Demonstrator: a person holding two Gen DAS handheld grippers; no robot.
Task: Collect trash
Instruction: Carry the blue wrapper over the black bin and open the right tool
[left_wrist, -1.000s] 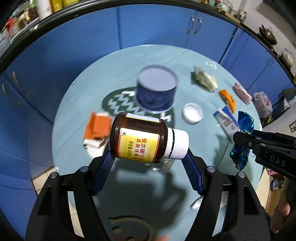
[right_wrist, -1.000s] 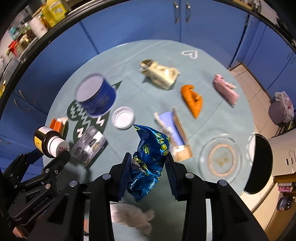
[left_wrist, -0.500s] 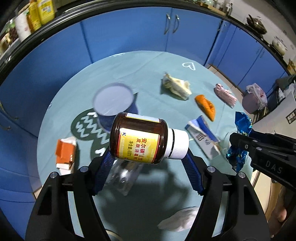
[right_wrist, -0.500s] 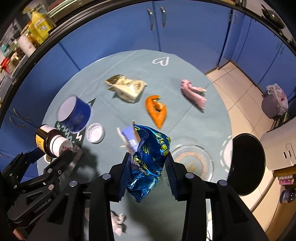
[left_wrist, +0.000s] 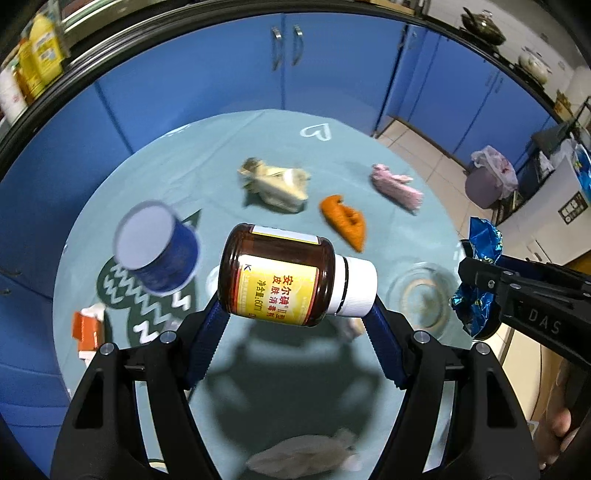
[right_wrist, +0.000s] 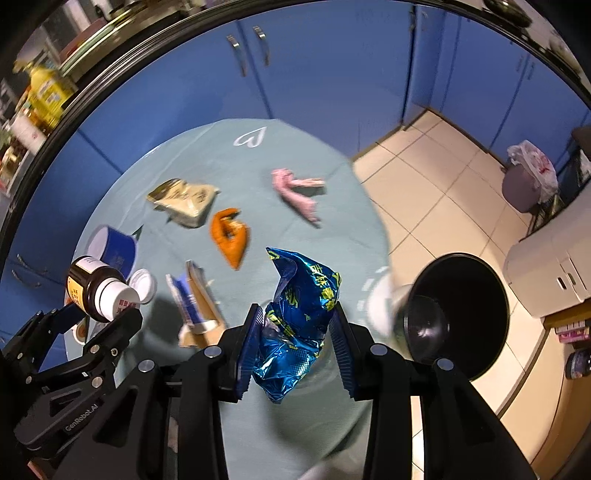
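Trash sits all over the round surface (right_wrist: 258, 424): an orange wrapper (right_wrist: 229, 236), a pink wrapper (right_wrist: 295, 192) past it, and a blue cup (right_wrist: 114, 247) to its left. Just left of the cup, the left gripper (left_wrist: 297, 314) pinches a brown bottle (left_wrist: 280, 280) lying sideways in the air. Right of the orange wrapper, the right gripper (right_wrist: 295, 343) squeezes a shiny blue bag (right_wrist: 299, 314), near a black bin (right_wrist: 465, 314) on the floor.

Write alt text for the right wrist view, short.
The right gripper holds a crumpled blue foil wrapper above a round table, with a black bin on the floor to the right. At left, the left gripper holds a brown bottle; orange, pink and beige wrappers lie on the cloth.
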